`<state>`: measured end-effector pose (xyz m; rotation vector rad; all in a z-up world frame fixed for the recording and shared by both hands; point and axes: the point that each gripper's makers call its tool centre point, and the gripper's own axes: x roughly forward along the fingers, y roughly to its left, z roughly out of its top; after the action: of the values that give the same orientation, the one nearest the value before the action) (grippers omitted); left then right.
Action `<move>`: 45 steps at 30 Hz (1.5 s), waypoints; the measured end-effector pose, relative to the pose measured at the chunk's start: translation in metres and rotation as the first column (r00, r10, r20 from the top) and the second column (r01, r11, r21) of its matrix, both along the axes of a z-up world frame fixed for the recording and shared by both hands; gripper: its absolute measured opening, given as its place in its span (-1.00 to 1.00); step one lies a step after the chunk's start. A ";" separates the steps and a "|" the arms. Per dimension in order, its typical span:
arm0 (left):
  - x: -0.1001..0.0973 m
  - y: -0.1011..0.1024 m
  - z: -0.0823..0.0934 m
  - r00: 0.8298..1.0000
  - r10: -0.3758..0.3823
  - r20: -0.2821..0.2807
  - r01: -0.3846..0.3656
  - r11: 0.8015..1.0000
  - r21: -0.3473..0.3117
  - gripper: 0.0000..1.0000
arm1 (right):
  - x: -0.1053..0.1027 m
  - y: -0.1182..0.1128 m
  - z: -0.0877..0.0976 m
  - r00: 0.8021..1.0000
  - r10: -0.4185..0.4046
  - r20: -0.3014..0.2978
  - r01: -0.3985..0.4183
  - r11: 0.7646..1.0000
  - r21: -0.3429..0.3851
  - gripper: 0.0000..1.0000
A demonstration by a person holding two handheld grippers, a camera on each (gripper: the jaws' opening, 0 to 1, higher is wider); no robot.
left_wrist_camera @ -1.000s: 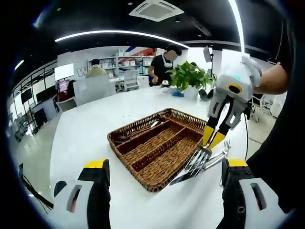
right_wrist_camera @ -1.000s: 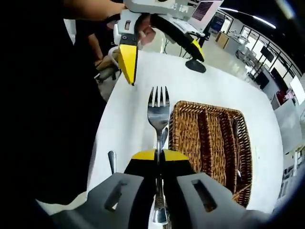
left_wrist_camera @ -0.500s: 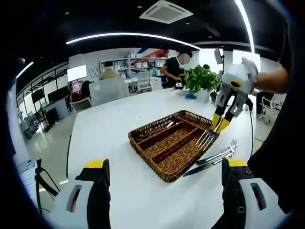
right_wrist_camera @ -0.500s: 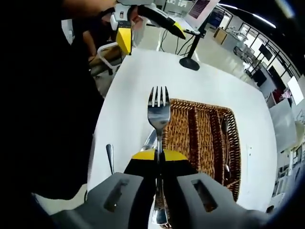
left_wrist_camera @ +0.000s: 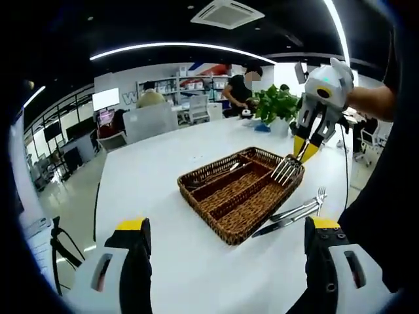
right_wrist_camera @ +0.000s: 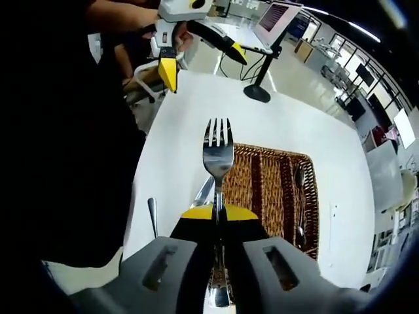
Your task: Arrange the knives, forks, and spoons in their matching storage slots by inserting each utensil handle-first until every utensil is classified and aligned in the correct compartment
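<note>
White table [left_wrist_camera: 163, 190] carries the work; its far edge holds a potted green plant [left_wrist_camera: 276, 108]. Beyond that edge a person [left_wrist_camera: 241, 91] stands near shelving [left_wrist_camera: 177, 95]; a second person [left_wrist_camera: 149, 98] sits behind a pale partition [left_wrist_camera: 150, 122]. Ceiling: curved light strip [left_wrist_camera: 177, 47], air-conditioning vent [left_wrist_camera: 226, 13]. Right gripper view: monitor on a stand [right_wrist_camera: 265, 46] off the table's far corner.

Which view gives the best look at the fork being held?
The right gripper view: the fork stands large and central, tines up, clamped in the right tongs. The left gripper view shows it small and far off, above the wicker tray.
</note>
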<state>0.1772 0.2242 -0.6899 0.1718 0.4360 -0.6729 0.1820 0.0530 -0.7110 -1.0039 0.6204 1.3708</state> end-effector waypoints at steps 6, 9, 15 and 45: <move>0.002 0.001 0.003 1.000 0.004 0.008 -0.004 1.000 0.001 0.99 | 0.001 0.000 0.001 1.000 -0.008 0.000 0.008 1.000 0.002 -0.99; 0.003 0.002 0.003 1.000 0.005 0.010 -0.005 1.000 0.002 0.99 | 0.001 0.000 0.001 1.000 -0.009 -0.001 0.009 1.000 -0.003 -0.99; 0.005 0.001 0.003 1.000 0.002 0.020 -0.003 1.000 0.014 0.99 | 0.004 -0.002 0.002 1.000 -0.028 -0.009 0.028 1.000 -0.008 -0.99; 0.005 0.009 0.015 0.997 0.030 0.076 -0.033 0.998 0.045 0.99 | 0.019 -0.002 0.013 1.000 -0.023 0.020 0.024 0.999 -0.025 -0.99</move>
<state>0.1823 0.2337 -0.6746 0.2325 0.3809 -0.6235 0.2009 0.0510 -0.6985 -1.0261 0.6349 1.3340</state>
